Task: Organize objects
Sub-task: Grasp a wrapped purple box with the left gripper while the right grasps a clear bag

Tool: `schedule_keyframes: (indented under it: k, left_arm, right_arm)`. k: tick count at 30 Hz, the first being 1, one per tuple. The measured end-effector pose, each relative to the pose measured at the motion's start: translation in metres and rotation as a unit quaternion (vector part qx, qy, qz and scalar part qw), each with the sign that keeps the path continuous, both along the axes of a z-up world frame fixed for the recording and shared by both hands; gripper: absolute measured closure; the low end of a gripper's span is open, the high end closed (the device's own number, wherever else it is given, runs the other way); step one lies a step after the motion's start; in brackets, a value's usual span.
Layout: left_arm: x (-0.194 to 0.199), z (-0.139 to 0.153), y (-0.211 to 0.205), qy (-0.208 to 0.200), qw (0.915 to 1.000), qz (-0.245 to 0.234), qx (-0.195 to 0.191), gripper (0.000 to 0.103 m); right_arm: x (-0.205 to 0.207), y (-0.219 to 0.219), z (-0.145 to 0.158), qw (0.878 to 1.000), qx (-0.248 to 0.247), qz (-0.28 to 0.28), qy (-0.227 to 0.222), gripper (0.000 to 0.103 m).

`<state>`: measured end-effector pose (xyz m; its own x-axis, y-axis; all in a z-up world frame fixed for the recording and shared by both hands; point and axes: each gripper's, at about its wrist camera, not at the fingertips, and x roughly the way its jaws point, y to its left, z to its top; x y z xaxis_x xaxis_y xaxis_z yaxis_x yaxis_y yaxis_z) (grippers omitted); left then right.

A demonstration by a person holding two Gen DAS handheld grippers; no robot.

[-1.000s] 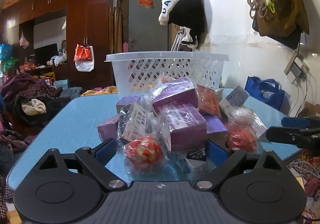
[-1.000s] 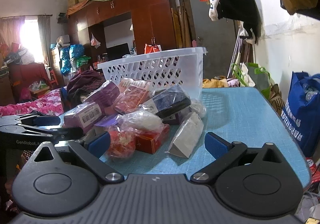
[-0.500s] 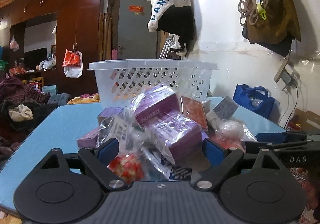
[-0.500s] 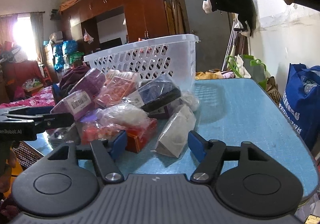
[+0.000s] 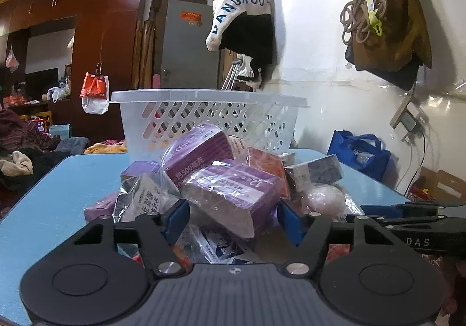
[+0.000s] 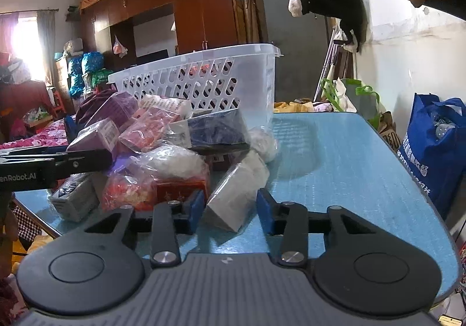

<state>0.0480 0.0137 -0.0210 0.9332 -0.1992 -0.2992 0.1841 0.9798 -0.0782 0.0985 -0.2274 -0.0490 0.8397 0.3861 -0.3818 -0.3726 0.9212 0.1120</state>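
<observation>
Cluttered room, dark wardrobe [image 5: 107, 43] behind white basket [image 5: 209, 119] on blue tabletop [image 6: 343, 157]. Bagged boxes heaped before basket. Left hand-held gripper [image 5: 233, 219], jaws just closing, straddles purple box [image 5: 233, 195]. Right hand-held gripper [image 6: 231, 209] closing around grey packet [image 6: 238, 192].

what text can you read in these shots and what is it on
"ANGROU": white hanging garment
"DAS": right gripper's side
"enRobot.AI": left gripper's side
"500": upper purple box
Bag labels and blue tote print: too blurred to read
</observation>
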Motion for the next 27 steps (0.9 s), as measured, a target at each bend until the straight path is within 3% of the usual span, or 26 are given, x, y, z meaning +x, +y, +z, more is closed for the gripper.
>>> schedule_keyframes:
  k: [11, 12, 13, 18, 24, 27]
  left_arm:
    - [-0.011, -0.001, 0.001, -0.047, 0.9989, -0.006, -0.001, 0.041]
    - [-0.011, -0.001, 0.001, -0.049, 0.9988, -0.006, 0.001, 0.041]
    - [-0.011, -0.001, 0.001, -0.05, 0.9987, -0.007, 0.002, 0.05]
    - [-0.011, -0.006, 0.0, -0.045, 0.9988, -0.006, 0.02, 0.051]
    - [-0.013, -0.007, 0.003, -0.047, 0.9986, 0.0, 0.024, 0.05]
    - [-0.011, -0.007, 0.0, -0.046, 0.9983, 0.009, 0.034, 0.036]
  right_arm:
    - [-0.008, -0.002, 0.007, 1.0, 0.002, 0.003, -0.017, 0.061]
    - [-0.008, -0.002, 0.009, 1.0, 0.002, 0.004, -0.018, 0.061]
    - [-0.009, -0.002, 0.01, 1.0, 0.002, 0.005, -0.02, 0.061]
    - [-0.009, 0.0, 0.009, 1.0, -0.004, 0.007, -0.024, 0.061]
    - [-0.004, -0.001, 0.004, 1.0, 0.0, 0.0, -0.017, 0.058]
    - [-0.001, -0.002, 0.005, 1.0, 0.002, -0.007, -0.018, 0.053]
